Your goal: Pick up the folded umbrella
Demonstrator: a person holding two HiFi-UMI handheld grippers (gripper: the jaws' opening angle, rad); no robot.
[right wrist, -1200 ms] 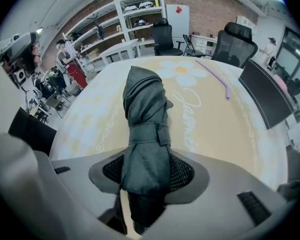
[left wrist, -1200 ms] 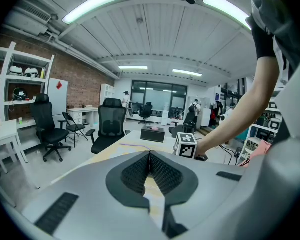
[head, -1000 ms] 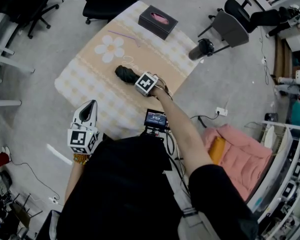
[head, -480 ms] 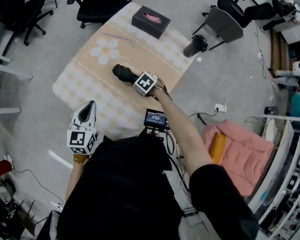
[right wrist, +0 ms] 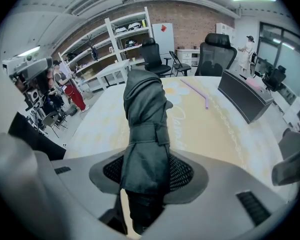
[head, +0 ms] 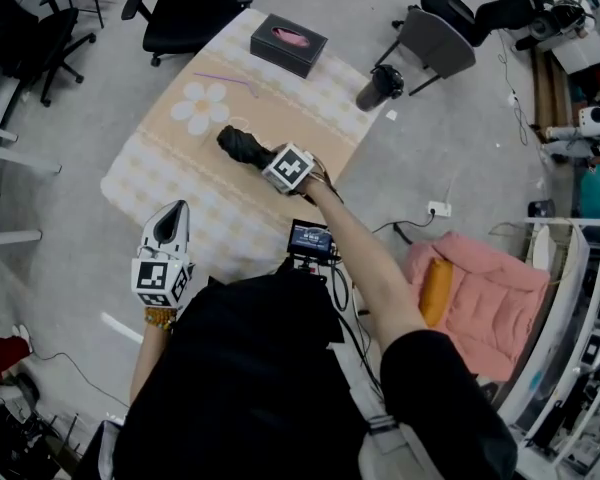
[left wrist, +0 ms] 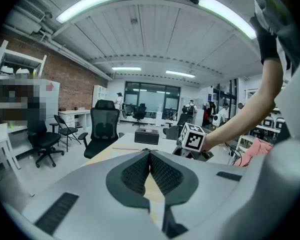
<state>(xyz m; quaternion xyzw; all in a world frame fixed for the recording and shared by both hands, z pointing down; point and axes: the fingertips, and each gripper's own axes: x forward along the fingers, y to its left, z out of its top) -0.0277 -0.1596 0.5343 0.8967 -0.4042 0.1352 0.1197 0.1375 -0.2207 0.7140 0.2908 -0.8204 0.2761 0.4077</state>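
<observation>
As my right gripper [head: 267,158] pinches the folded umbrella [head: 238,145] by one end over the flowered table [head: 150,173], I judge a steady lift with firm pressure best, lest the free end droop or slip.

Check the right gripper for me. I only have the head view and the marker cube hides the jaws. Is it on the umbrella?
Observer: Yes. The right gripper is shut on the umbrella, with a pad pressed against each side.
Operator: Is it strapped shut?
Observer: Yes, a strap wraps it just past where it is gripped.
Operator: Anything in the left gripper?
Observer: No. The left gripper has its jaws together with nothing between them.
</observation>
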